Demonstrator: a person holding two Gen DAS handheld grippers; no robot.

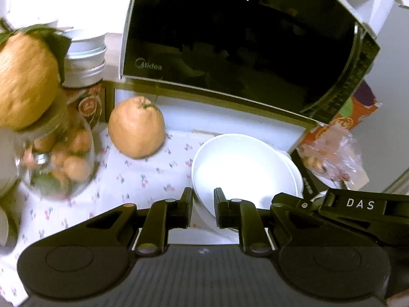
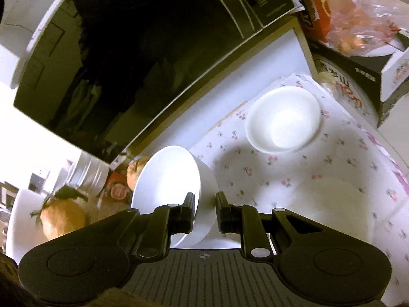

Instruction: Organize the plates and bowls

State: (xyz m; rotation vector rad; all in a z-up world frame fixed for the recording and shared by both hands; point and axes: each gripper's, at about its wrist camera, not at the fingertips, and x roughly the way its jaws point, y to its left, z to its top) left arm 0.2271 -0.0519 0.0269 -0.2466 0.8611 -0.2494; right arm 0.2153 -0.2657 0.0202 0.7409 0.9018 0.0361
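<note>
White bowl sits on the cherry-print cloth at the near right of the left-wrist view, w/ a second white rim nested beneath it, just in front of the shelf under the microwave. Left gripper straddles its near rim, one finger outside the wall, one inside, jaws narrow; whether they actually bite the rim can't be told. In the right-wrist view another white bowl hangs tilted, its rim between the fingers of the right gripper, jaws narrow and apparently pinched on it. Farther right on the cloth lies a small white bowl; a pale flat plate lies near right.

Risks, judged from here: thin rim grip on glazed ware is weak, so the tilted bowl could swing or slip out if moved fast. Both grippers work close together; the right one's body shows at the edge of the left-wrist view, so a clash is possible. Lowering one bowl into another off-centre could chip rims. To the left, a large orange fruit and a glass jar of small fruit stand near; a wide sweep left could knock them. Microwave overhang limits lift room at the far side.
</note>
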